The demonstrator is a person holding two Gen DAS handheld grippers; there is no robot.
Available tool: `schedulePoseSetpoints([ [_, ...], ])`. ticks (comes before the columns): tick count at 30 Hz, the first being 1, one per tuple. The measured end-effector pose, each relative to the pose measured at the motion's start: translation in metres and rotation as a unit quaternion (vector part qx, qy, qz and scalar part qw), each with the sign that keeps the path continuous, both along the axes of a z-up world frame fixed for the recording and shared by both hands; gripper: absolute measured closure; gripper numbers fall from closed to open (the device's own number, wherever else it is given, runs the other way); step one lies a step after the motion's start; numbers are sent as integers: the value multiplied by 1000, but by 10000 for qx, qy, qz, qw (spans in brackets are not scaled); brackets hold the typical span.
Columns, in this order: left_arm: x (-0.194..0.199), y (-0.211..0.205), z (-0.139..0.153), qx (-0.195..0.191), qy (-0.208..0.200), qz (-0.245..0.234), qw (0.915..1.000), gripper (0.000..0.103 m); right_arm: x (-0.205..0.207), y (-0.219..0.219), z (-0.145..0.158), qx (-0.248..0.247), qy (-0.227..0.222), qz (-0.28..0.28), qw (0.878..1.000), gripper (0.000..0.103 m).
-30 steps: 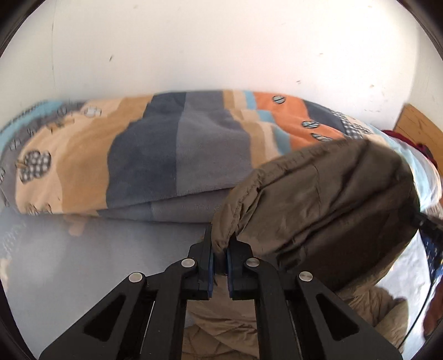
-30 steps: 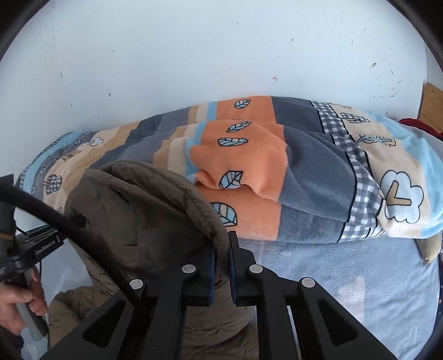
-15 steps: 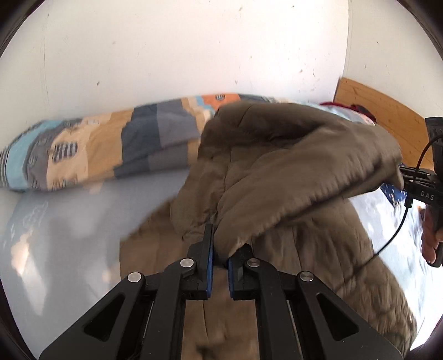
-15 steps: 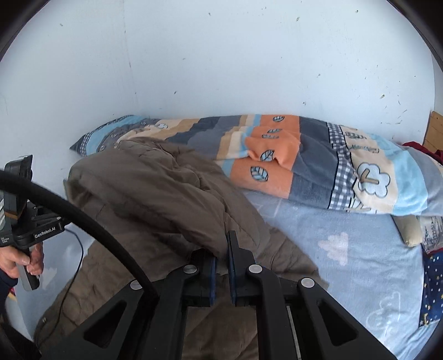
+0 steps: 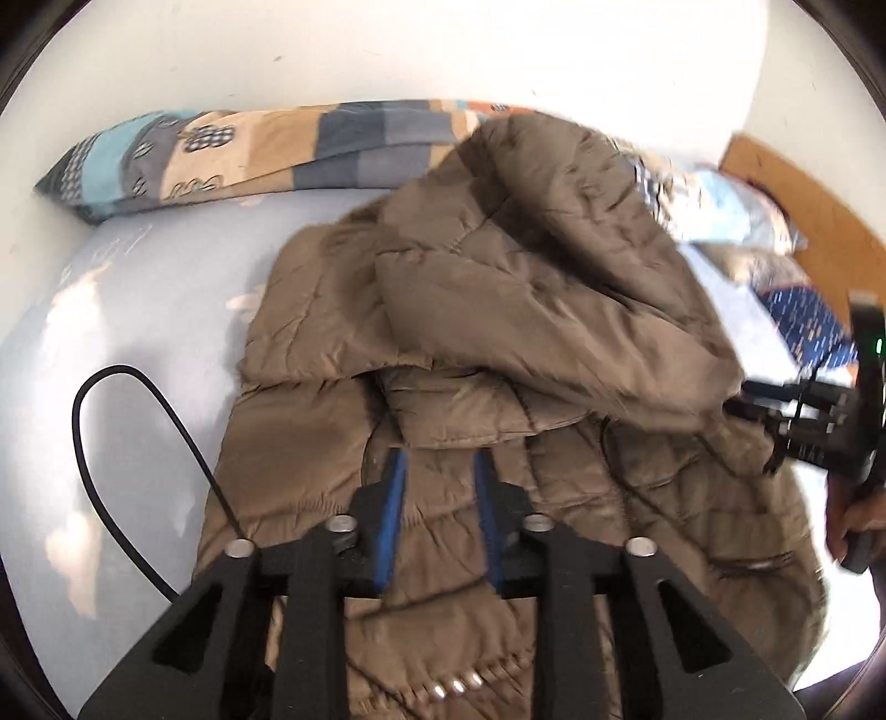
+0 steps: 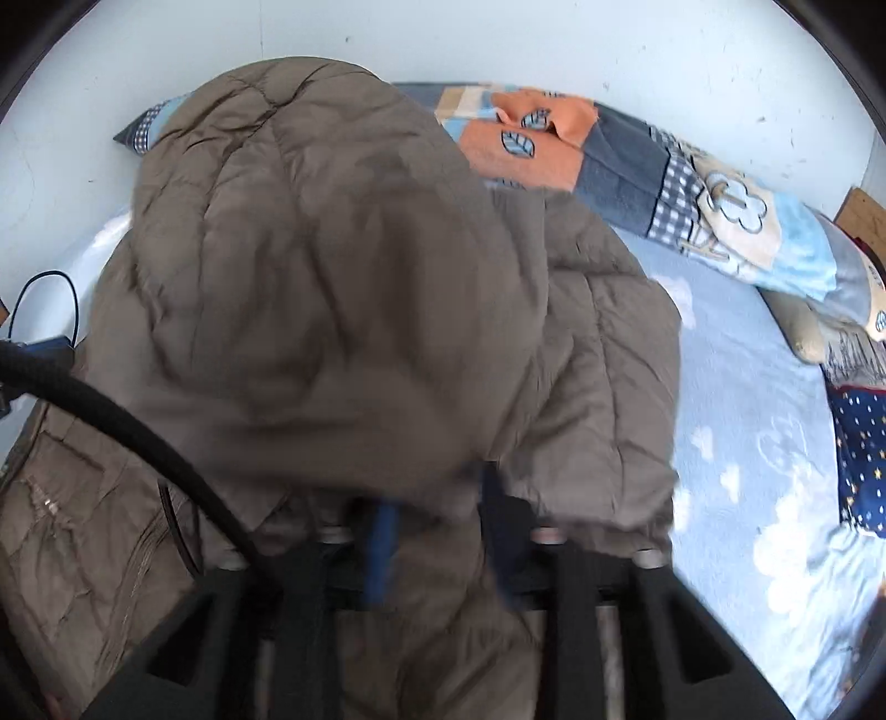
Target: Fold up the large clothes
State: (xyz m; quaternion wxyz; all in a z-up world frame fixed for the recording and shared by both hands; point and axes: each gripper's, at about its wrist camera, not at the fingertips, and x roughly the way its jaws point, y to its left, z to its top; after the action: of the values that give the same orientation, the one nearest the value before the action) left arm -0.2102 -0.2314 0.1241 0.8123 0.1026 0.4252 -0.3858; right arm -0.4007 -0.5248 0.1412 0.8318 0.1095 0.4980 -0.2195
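As both jaws have just been opening, our left gripper (image 5: 437, 471) and right gripper (image 6: 437, 498) stand apart over the brown quilted coat (image 5: 498, 310); its puffy fold beside the patchwork blanket (image 5: 221, 144) may spring open.

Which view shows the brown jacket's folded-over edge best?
The left wrist view: the jacket lies sharp there, its folded edge clear. In the right wrist view the jacket fills the frame, blurred, hiding that edge.

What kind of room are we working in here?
Most likely a bedroom. The brown padded coat lies on a bed with a light blue cloud-print sheet, a folded patchwork blanket lies along the white wall, and a wooden headboard stands at one end.
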Motion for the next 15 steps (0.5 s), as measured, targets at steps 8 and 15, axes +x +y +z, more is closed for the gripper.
schedulePoseSetpoints([
  [8, -1, 35, 19, -373, -230, 242, 9987, 70, -70, 40, 76, 227, -758, -174, 9967, 56],
  [15, 23, 58, 47, -610, -575, 589, 9947, 62, -84, 73, 139, 446, -2048, -355, 9771, 50],
])
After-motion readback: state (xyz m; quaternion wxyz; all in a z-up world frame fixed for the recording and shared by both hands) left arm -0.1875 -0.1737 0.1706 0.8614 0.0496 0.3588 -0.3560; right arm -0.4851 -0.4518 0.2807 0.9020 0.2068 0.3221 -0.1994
